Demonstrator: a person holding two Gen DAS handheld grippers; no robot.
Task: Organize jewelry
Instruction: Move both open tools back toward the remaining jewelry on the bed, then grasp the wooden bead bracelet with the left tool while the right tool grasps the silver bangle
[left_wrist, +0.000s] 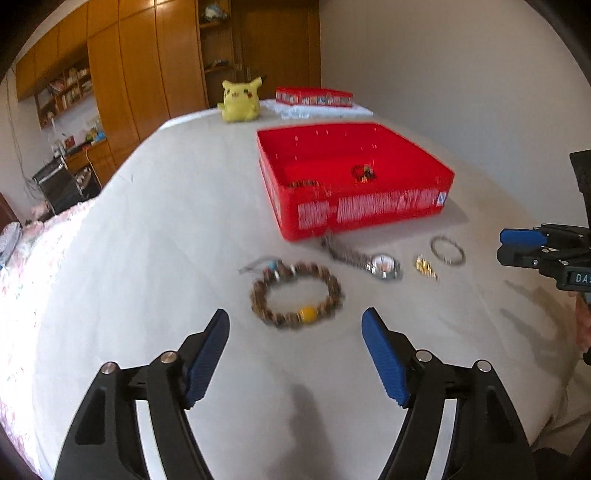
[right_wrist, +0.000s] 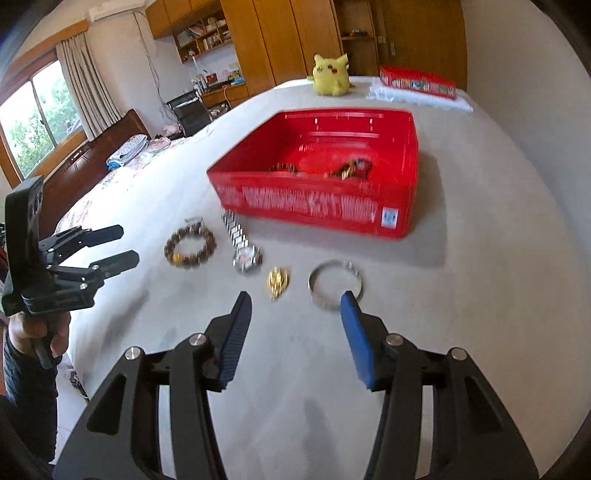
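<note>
Nearest in each wrist view are that gripper's own blue-padded fingers. The left gripper (left_wrist: 295, 325) hangs above the bed (left_wrist: 155, 229) with its jaws wide and nothing between them; the right gripper (right_wrist: 295, 306) is likewise spread wide and empty.

Just beyond the left gripper lies a wooden bead bracelet (left_wrist: 296, 297) with one yellow bead, flat on the pale bedcover. Next to it in a loose row come a silver wristwatch (left_wrist: 384, 266) with its metal band stretched toward the box, a small heap of gold jewelry (left_wrist: 425, 266), and a thin silver bangle (left_wrist: 447, 250). In the right wrist view the bangle sits just beyond the right gripper's right finger, the gold piece close ahead of its left finger.

Behind the row stands an open red box (left_wrist: 354, 206), the watch band reaching to its near wall. Inside it lie a dark beaded bracelet (left_wrist: 304, 183) near the front wall and a tangle of red and gold pieces (left_wrist: 364, 173) further in.

At the far end of the bed sit a yellow plush toy (left_wrist: 241, 99) and a flat red lid (left_wrist: 314, 96) on a white cloth (left_wrist: 295, 110), with wooden wardrobes (left_wrist: 147, 66) behind.
</note>
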